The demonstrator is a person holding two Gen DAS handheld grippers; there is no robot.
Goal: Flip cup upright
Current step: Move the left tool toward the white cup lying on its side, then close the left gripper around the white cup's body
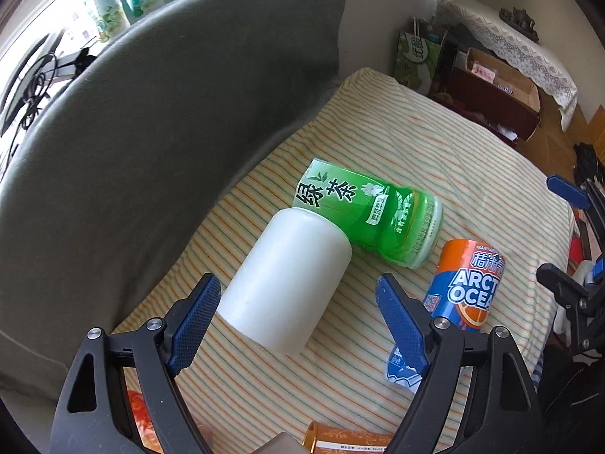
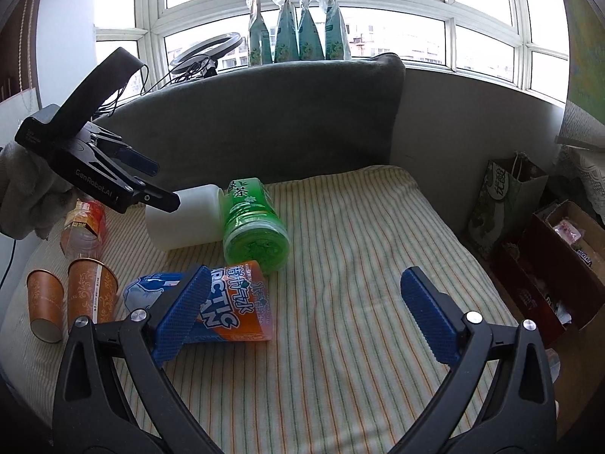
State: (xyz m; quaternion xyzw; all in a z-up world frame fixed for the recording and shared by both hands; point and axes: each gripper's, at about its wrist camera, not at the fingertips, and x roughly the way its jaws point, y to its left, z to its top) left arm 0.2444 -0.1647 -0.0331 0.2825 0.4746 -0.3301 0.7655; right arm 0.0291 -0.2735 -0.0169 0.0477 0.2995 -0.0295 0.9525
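Observation:
A plain white cup lies on its side on the striped cushion, its far end touching a green tea bottle. My left gripper is open, its blue pads on either side of the cup's near end, apart from it. In the right wrist view the white cup lies at the left behind the left gripper. My right gripper is open and empty, low over the cushion.
An orange Arctic Ocean bottle lies by the right gripper's left finger. The green bottle lies beside it. Two brown paper cups and a red-labelled bottle stand at the left. A grey backrest rises behind. Boxes sit at the right.

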